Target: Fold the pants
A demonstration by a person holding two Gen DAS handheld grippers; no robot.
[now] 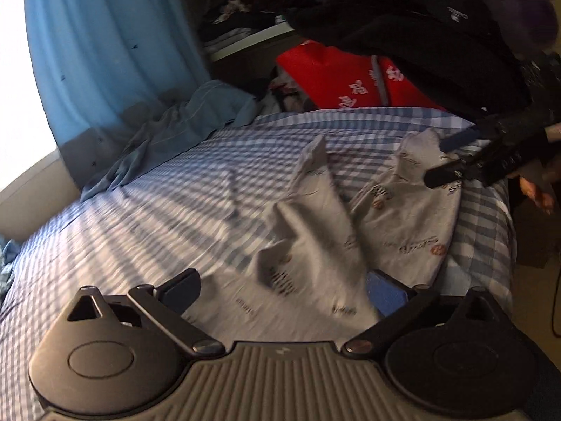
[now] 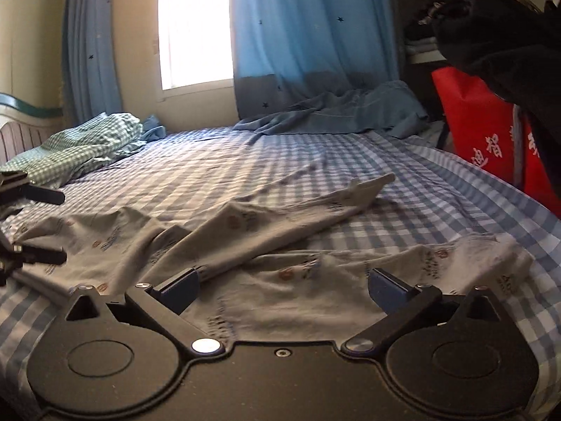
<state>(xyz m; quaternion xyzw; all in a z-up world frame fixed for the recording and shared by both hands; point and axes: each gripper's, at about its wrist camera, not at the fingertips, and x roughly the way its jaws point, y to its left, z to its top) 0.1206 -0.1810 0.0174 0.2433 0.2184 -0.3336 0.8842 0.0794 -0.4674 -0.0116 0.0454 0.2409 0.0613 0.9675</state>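
Light grey printed pants (image 1: pixel 315 231) lie spread and rumpled on the blue checked bed sheet (image 1: pixel 140 210), two legs pointing away. My left gripper (image 1: pixel 284 291) is open, its fingers wide apart over the near end of the pants. My right gripper shows in the left wrist view (image 1: pixel 445 161) at the far right, open over the end of the right leg. In the right wrist view the pants (image 2: pixel 245 231) lie across the sheet (image 2: pixel 420 210), my right gripper (image 2: pixel 284 287) is open over their near edge, and my left gripper (image 2: pixel 45 224) shows open at the left edge.
A blue curtain (image 2: pixel 308 35) and bright window (image 2: pixel 193 24) are behind the bed. A blue garment (image 2: pixel 333 112) lies at the far edge, a green checked bundle (image 2: pixel 77 147) at the far left. A red bag (image 2: pixel 491 122), dark clothes (image 1: pixel 403 24) and shelves stand at the right.
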